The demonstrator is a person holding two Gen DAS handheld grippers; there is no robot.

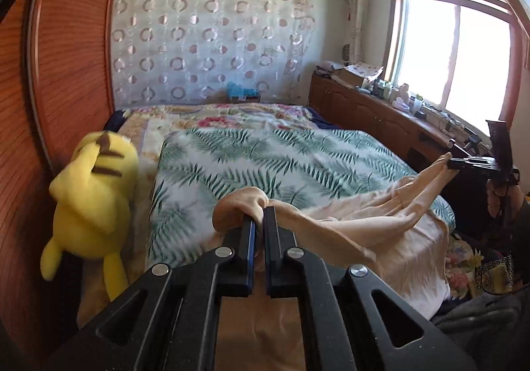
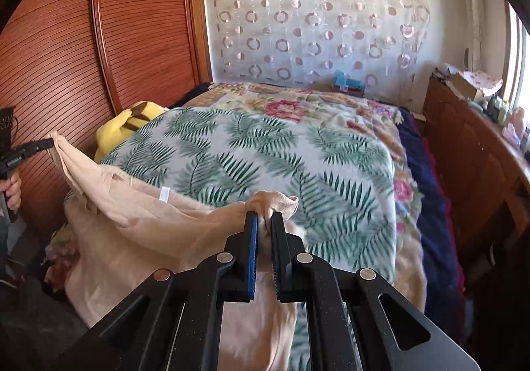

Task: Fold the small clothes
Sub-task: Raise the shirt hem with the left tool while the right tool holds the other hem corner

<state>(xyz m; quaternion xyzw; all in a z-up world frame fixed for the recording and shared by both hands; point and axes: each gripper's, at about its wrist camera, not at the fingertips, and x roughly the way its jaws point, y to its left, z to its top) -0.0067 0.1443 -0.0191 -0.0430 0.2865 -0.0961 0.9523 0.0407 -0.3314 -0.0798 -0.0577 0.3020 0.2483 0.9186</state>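
A thin peach garment [image 1: 374,222] hangs stretched over the near edge of the bed, held up at two corners. My left gripper [image 1: 260,210] is shut on one bunched corner of it. My right gripper [image 2: 264,217] is shut on the other corner. The garment [image 2: 132,225] sags between them and drapes down the bed's front. In the left wrist view the right gripper [image 1: 449,163] shows at the far right, pinching the cloth. In the right wrist view the left gripper [image 2: 49,143] shows at the far left, doing the same.
The bed carries a green leaf-print blanket [image 1: 265,156] over a floral quilt [image 2: 298,106]. A yellow plush toy [image 1: 96,199] leans against the wooden headboard [image 1: 66,73] on the left. A cluttered wooden cabinet [image 1: 381,106] runs under the window on the right.
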